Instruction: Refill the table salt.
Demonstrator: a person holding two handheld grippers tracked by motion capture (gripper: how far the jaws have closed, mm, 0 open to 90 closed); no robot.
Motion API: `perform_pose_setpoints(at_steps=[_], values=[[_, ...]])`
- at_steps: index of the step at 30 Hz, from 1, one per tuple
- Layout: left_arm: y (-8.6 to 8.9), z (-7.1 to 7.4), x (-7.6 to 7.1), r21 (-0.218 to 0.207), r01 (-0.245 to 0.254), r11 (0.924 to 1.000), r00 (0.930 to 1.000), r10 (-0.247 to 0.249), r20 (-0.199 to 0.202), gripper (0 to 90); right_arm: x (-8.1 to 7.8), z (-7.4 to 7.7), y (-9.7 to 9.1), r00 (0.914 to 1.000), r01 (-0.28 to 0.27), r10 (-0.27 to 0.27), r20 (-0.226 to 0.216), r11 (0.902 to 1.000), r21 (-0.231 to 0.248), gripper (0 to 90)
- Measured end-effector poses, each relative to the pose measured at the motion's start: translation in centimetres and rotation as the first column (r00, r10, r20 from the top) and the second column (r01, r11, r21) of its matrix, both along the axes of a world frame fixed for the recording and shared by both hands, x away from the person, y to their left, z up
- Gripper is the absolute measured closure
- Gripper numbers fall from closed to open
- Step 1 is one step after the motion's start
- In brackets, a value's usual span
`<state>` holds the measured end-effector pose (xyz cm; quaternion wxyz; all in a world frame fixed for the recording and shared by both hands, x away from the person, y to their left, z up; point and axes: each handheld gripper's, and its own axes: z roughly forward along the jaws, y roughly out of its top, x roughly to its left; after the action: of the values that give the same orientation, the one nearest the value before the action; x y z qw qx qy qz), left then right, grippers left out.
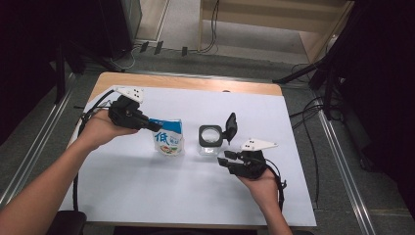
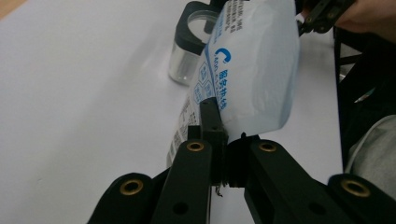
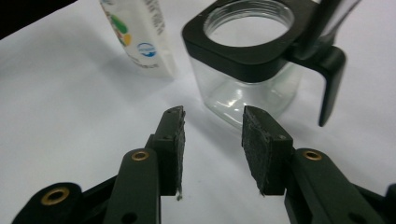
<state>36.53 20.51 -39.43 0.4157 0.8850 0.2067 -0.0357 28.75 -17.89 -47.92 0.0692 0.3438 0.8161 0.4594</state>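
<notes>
While the left fingers (image 2: 214, 122) pinch the pouch (image 2: 252, 70), the right fingers (image 3: 173, 135) stand apart, empty.

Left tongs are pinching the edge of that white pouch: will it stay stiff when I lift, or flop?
Likely floppy: the white pouch is soft film, bulging and creased above the left tongs shut on its thin edge. It may swing or sag. Its glossy surface could slip, so lift slowly.

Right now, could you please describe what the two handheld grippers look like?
Both the left gripper and the right gripper are black, with brass-coloured pivot pins and dark padded fingers. Each carries a pale three-cornered plate and trails a black cable.
</notes>
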Motion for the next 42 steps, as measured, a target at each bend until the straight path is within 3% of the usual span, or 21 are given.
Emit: perform_pose_setpoints(at_steps=[6,11,18,23,29,37,42], values=[[-0.5,0.8,-0.4,-0.005,-0.031,0.9995,0.9991,0.03,-0.029,90.0,-0.5,0.2,1.6,0.9989,-0.042,0.041,0.023,0.9991,0.005,59.5],[-0.3,1.6,-0.7,0.005,-0.063,0.998,0.9978,0.063,-0.019,90.0,-1.0,0.1,3.4,0.9966,-0.075,0.074,0.036,0.9972,0.003,58.9],[-0.3,3.5,-1.3,-0.018,-0.091,0.9957,0.9958,0.091,-0.012,90.0,-1.2,-0.1,5.7,0.9941,-0.098,0.098,0.048,0.9951,0.011,57.4],[-0.9,5.0,-1.5,-0.031,-0.101,0.9944,0.9945,0.1,-0.03,90.0,-1.0,-0.3,7.1,0.9933,-0.107,0.106,0.046,0.9941,0.017,55.2],[-1.9,6.5,-2.1,-0.032,-0.086,0.9958,0.9962,0.085,-0.014,90.0,-0.8,-0.9,8.7,0.9939,-0.092,0.091,0.061,0.9956,0.015,49.9],[-2.6,7.4,-2.3,-0.047,-0.071,0.9964,0.9973,0.07,-0.024,90.0,-0.3,-1.7,10.5,0.9973,-0.017,0.014,0.073,0.9993,0.034,39.3],[-2.8,7.5,-2.3,-0.049,-0.072,0.9962,0.9967,0.07,-0.039,90.0,-0.1,-2.1,12.0,0.9949,0.021,-0.019,0.099,0.9997,-0.013,39.3]])
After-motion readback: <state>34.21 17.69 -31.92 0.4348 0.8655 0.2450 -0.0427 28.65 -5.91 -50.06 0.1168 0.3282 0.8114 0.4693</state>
